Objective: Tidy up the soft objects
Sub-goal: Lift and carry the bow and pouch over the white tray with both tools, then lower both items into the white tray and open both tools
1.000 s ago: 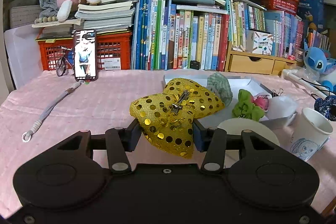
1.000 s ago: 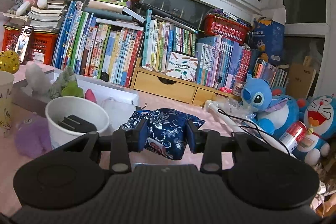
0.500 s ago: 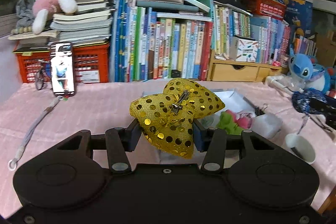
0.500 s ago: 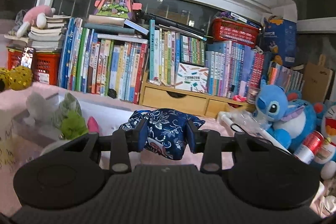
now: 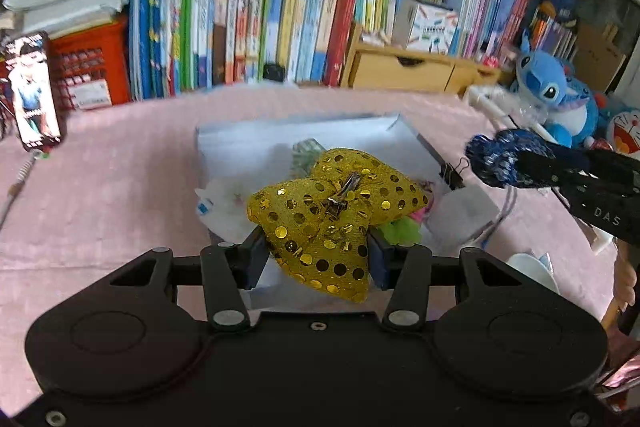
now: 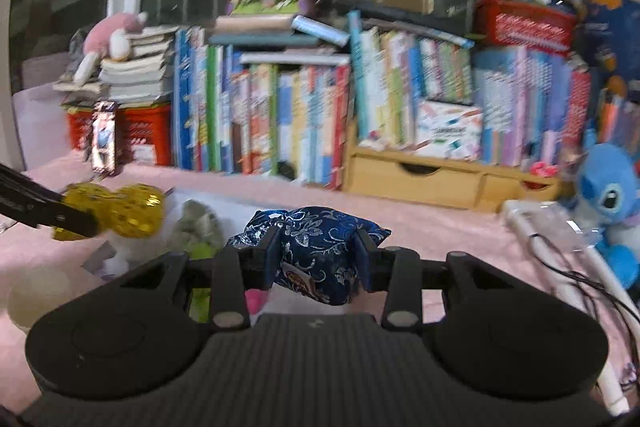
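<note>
Clamping a gold sequined bow (image 5: 320,215), the left gripper (image 5: 316,255) hangs above the white box (image 5: 256,143).

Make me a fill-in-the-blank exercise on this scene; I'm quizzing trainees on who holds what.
1. The left gripper is shut on a gold sequined ____.
2. The right gripper is shut on a pouch whose main colour is ____.
3. Below the gold item lies a white ____, with a green soft thing in it.
4. The blue plush sits at the ____ edge of the right wrist view.

Missing words: bow; blue; box; right
</note>
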`<state>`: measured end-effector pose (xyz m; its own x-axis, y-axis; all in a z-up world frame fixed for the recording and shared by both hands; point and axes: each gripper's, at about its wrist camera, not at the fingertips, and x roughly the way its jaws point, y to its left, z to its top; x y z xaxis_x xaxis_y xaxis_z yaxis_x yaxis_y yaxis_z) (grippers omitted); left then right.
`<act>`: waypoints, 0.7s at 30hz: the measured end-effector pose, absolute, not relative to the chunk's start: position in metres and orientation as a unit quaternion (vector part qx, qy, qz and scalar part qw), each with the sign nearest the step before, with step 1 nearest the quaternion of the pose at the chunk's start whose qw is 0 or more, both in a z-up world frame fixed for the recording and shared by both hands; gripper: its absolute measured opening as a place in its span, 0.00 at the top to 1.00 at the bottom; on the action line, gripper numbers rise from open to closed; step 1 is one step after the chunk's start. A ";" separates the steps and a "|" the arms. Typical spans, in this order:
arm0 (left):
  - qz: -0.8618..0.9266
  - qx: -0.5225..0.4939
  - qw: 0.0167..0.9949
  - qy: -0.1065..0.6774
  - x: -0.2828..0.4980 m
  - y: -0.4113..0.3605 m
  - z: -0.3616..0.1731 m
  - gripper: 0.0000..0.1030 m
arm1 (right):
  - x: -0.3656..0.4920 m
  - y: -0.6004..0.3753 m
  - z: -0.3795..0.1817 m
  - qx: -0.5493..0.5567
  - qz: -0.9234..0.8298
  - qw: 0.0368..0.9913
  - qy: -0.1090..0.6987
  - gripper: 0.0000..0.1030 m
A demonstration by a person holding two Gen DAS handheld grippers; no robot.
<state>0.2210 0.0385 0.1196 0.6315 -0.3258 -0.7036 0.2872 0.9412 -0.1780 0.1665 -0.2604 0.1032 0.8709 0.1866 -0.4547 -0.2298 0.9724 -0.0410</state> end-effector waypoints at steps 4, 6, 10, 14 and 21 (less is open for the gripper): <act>-0.175 -0.028 0.891 0.417 0.239 0.027 0.114 0.54 | 0.191 -0.253 0.106 -0.037 0.113 0.962 0.246 0.58; -0.176 -0.026 0.887 0.425 0.246 0.022 0.110 0.54 | 0.204 -0.253 0.108 -0.024 0.117 0.960 0.253 0.58; -0.162 -0.018 0.881 0.443 0.264 0.013 0.100 0.54 | 0.232 -0.249 0.109 -0.012 0.118 0.955 0.271 0.58; -0.146 -0.007 0.877 0.459 0.277 0.008 0.090 0.54 | 0.263 -0.242 0.101 -0.005 0.115 0.946 0.302 0.58; -0.142 -0.005 0.870 0.472 0.289 0.006 0.079 0.53 | 0.295 -0.227 0.073 -0.028 0.111 0.927 0.357 0.58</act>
